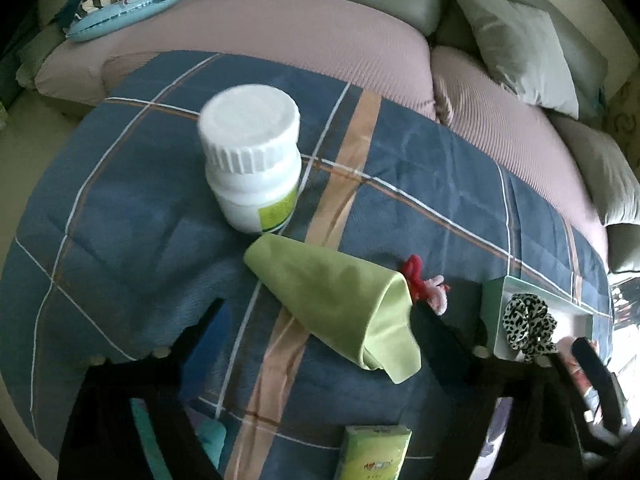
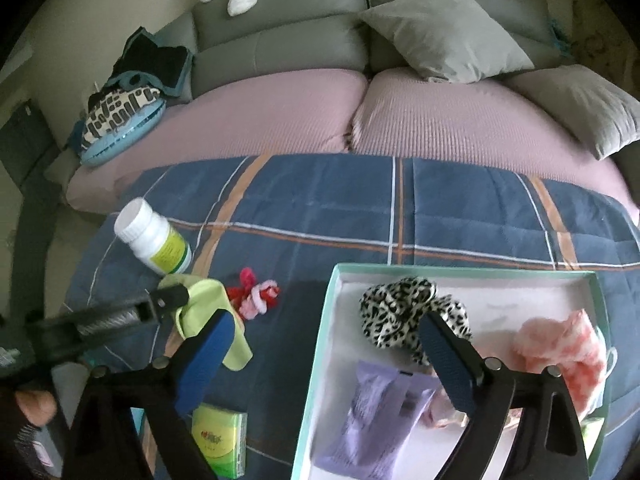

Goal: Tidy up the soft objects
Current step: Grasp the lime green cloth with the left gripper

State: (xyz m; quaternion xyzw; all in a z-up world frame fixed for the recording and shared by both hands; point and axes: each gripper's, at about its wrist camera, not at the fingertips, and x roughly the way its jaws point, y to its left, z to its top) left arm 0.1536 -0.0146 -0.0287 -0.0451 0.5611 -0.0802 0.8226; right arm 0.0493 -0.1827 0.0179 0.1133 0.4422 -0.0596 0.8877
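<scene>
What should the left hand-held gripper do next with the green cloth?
Probably close the left hand-held gripper on the green cloth, which lies between its open fingers, and carry it to the box, where the leopard scrunchie already sits.

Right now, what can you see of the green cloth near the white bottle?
The green cloth is light green, smooth, thin fabric, loosely folded into a cone. It lies on the plaid blanket, its narrow end beside the white bottle, its wide end next to red and pink hair ties. In the right wrist view the left gripper has one finger over it.
</scene>
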